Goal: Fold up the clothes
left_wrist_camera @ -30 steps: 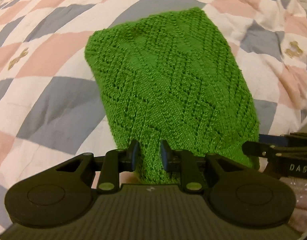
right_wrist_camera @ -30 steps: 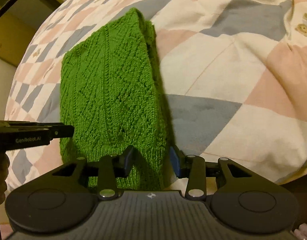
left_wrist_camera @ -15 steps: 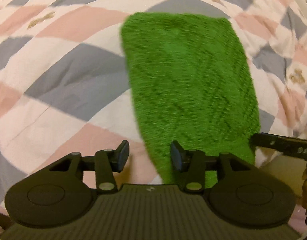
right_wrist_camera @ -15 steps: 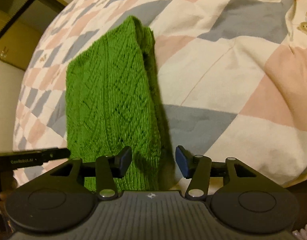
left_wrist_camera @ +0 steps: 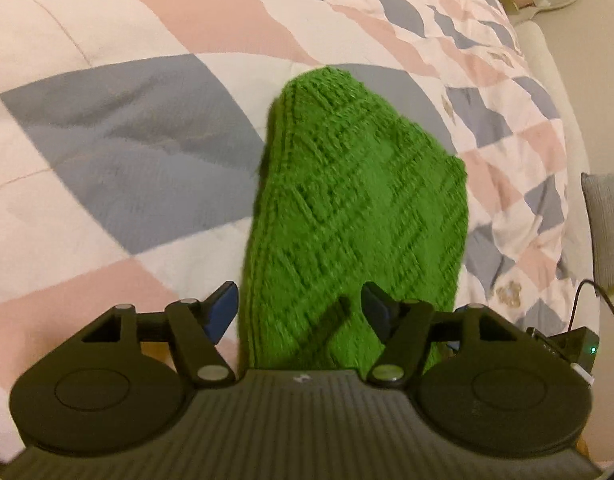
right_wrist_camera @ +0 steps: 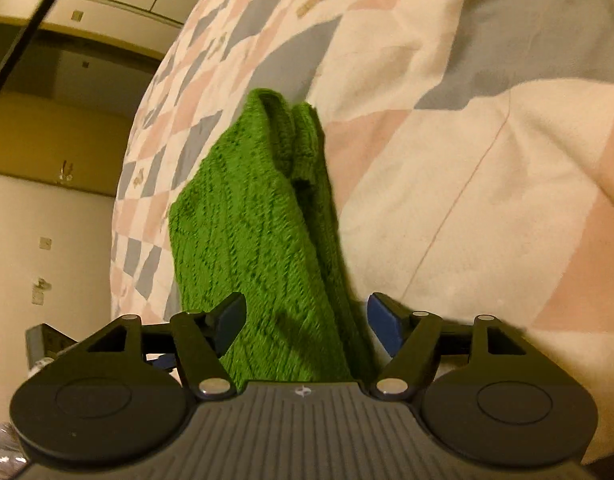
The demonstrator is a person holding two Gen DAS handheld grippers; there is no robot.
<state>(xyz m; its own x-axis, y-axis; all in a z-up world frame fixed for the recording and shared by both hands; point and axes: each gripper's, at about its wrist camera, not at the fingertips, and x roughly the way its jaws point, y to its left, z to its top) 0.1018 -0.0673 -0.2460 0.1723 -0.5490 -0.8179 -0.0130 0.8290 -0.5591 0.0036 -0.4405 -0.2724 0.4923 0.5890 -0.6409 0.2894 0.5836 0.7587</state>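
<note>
we see a green knit point(left_wrist_camera: 359, 216) with a raised diamond and cable pattern, folded into a thick, narrow stack that lies on a quilt point(left_wrist_camera: 119, 152); the quilt is soft and puffy, patched in pink, grey and cream diamonds with stitched seams. in the left wrist view the knit runs away from us, rounded at its far end, its left side a neat ribbed edge. in the right wrist view we see the knit point(right_wrist_camera: 259, 240) from its other side, where the far end shows layered folds standing a little open. the left gripper point(left_wrist_camera: 301, 308) hangs low over the near end of the knit with its jaws wide, blue pads on either side of the cloth and not pressing it. the right gripper point(right_wrist_camera: 307, 320) is posed the same way, jaws wide, the knit's edge between the pads but free of them. bare quilt lies open to the left of the knit in the left view and to the right in the right view. the bed's edge falls away on the far right in the left view, where a black cable point(left_wrist_camera: 599, 300) shows.
</note>
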